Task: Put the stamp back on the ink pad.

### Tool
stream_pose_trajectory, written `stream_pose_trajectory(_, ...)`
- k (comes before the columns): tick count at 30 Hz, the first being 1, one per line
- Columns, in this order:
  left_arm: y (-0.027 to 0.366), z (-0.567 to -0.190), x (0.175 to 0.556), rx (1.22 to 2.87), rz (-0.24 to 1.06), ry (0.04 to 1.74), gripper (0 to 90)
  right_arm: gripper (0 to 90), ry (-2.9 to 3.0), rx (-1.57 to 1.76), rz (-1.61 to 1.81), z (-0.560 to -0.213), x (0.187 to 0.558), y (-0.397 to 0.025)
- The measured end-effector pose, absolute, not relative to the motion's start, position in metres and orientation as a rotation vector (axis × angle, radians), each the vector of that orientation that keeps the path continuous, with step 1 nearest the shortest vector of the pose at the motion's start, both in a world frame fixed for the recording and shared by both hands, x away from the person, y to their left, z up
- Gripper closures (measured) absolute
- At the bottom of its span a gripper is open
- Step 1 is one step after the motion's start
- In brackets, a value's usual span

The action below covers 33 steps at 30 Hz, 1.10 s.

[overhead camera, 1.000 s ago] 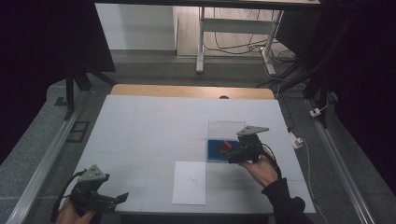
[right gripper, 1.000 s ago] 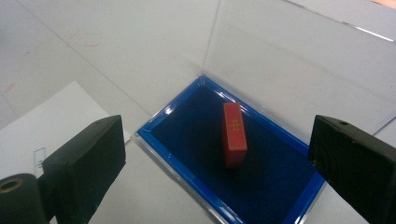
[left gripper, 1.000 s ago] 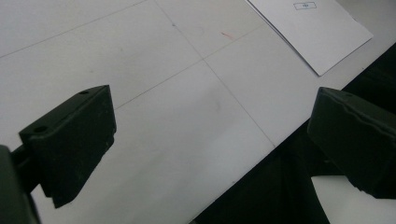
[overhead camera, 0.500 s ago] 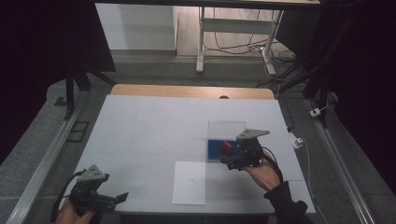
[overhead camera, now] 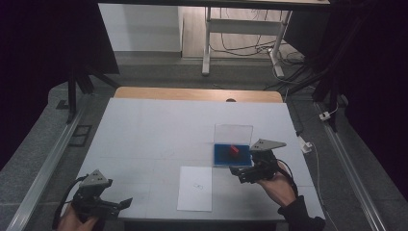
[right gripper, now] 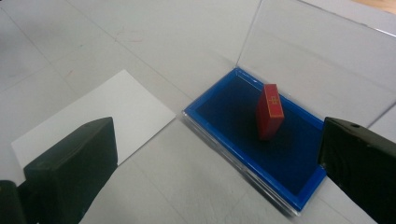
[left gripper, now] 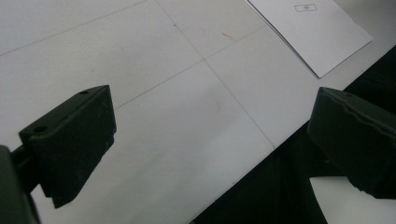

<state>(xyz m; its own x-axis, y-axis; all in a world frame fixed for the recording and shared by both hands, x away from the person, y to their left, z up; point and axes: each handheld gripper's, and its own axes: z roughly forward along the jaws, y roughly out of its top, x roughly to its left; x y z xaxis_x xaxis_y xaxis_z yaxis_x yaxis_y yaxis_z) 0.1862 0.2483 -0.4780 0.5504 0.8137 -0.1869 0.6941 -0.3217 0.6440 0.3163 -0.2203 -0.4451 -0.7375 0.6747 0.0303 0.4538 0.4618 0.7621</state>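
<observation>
A blue case (overhead camera: 226, 155) (right gripper: 233, 116) lies on the white table right of centre, its clear lid (overhead camera: 233, 133) (right gripper: 317, 56) standing open at the far side. A red block (overhead camera: 234, 150) (right gripper: 269, 111) stands tilted inside the case. My right gripper (overhead camera: 242, 174) (right gripper: 215, 172) is open just in front of the case's near edge, with nothing between its jaws. A white sheet of paper (overhead camera: 195, 187) (right gripper: 88, 126) (left gripper: 308, 32) lies left of it. My left gripper (overhead camera: 115, 205) (left gripper: 210, 140) is open and empty over the table's front left edge.
The white table top (overhead camera: 159, 134) carries faint pencil lines and ends in a wooden strip (overhead camera: 197, 94) at the far side. Metal rails (overhead camera: 48, 163) run along both sides. Desk legs and cables (overhead camera: 250, 43) stand on the floor beyond.
My right gripper has drawn back a little from the blue case toward the near edge, still open. The left gripper has hardly moved.
</observation>
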Motion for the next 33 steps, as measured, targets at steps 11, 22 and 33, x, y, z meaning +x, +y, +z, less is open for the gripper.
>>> stream_pose_trajectory(11,0.248,-0.478,0.186,2.094,0.220,1.209,1.5,0.0,2.405,0.991,1.143,-0.441,0.294,-0.241)
stream_pose_trajectory(22,0.248,-0.478,0.186,2.092,0.220,1.209,1.5,0.0,2.337,1.063,1.148,-0.440,0.272,-0.266)
stream_pose_trajectory(33,0.248,-0.478,0.186,2.093,0.222,1.208,1.5,0.0,2.283,1.133,1.127,-0.444,0.253,-0.292)
